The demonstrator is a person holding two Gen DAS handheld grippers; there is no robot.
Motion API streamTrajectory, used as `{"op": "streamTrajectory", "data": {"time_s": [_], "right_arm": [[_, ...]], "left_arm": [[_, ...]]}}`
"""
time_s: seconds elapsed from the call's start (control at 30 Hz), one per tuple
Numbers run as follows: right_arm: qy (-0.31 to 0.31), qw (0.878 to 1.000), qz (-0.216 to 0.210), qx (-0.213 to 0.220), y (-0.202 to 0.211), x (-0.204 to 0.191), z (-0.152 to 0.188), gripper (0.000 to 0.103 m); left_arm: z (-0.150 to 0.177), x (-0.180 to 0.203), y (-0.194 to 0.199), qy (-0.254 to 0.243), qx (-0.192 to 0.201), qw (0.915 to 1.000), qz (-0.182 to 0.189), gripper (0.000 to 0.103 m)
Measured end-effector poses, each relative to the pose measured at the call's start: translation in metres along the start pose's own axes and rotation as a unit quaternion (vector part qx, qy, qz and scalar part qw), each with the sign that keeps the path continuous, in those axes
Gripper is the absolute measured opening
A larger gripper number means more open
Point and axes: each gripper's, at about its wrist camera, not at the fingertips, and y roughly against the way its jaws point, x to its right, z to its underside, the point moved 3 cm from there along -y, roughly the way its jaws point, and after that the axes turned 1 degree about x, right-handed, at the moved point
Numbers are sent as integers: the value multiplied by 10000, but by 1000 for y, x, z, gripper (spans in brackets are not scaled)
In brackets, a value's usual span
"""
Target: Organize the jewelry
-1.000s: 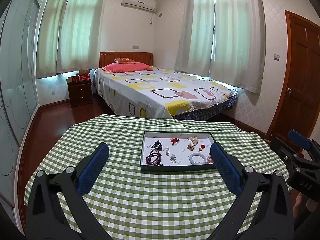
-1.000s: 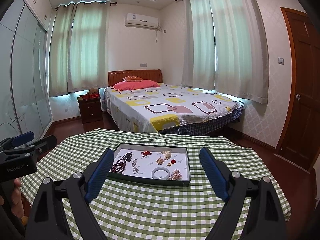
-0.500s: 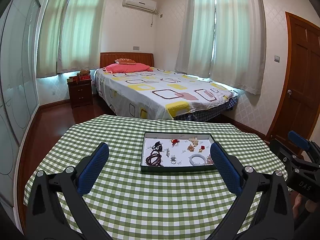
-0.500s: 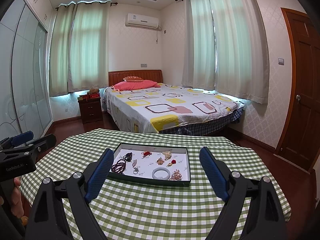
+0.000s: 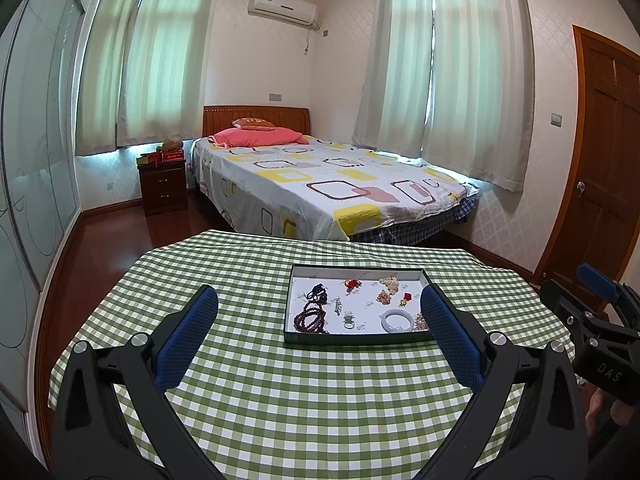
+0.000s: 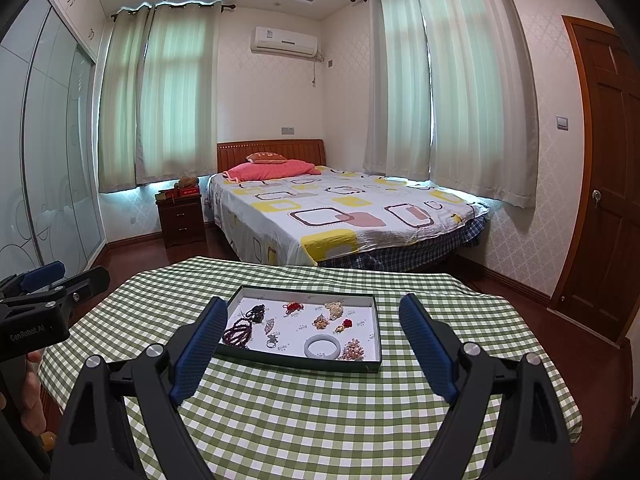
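Almost nothing has changed in the last second. The tray (image 5: 427, 280) sits in the same spot near the middle of the frame, on the green checked table (image 5: 280, 400), and both tongs hang in the same place before it. The left tongs (image 5: 320, 320) are wide apart and hold nothing. The right tongs (image 6: 312, 334) are wide apart too — empty.

All the jewelry lies inside the tray: dark beads (image 5: 310, 320) at its lower left, a white bangle (image 5: 397, 321) at its lower right, a red knot (image 5: 353, 285) near the top. This could be sorted already, or waiting to be sorted — the pictures do not say.
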Motion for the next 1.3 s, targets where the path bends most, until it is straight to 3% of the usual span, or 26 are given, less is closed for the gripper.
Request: {"op": "streamTrajectory", "data": {"time_s": [0.8,1.07,1.3], "right_arm": [[42,10000,-28,-57,-2,-3,2,85],[59,9999,-45,-111,-4,-4,5,85],[49,9998,-51,-189,-8,-2,8,85]], "left_arm": [[1,-2,0,-16,67,10000,48,99],[6,-5,-8,13,12,9996,-274,99],[12,-10,-21,-50,-114,9995,-289,99]]}}
